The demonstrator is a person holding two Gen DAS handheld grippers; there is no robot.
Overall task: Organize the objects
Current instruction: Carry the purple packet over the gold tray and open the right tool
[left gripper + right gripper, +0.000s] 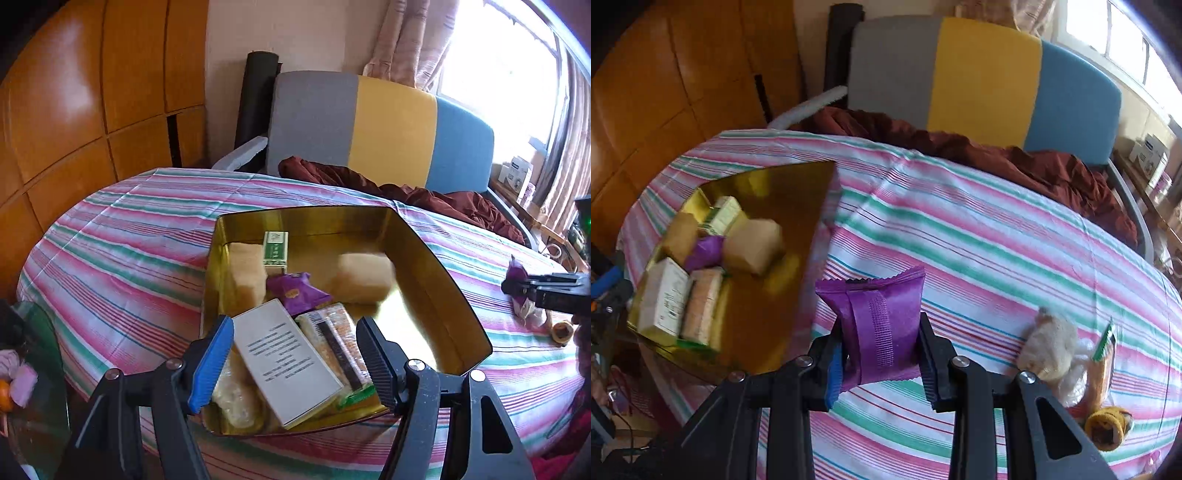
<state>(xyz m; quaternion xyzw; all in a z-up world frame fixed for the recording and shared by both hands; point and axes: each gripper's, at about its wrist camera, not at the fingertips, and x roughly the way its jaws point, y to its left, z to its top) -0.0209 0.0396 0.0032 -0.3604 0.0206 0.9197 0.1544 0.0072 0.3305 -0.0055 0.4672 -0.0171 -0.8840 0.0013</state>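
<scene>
Purple packet (pixel 881 325) pinched in right tool (pixel 881 363); left tool (pixel 295 363) spread, empty.

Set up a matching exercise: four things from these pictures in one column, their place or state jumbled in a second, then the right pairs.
Things:
1. purple packet
2. white box
3. left gripper
4. yellow roll

Places or states:
A. open, holding nothing
B. lying in the gold tin
C. lying on the striped tablecloth
D. clamped in the right gripper

Pairs: 1-D, 2-B, 3-A, 4-C
</scene>
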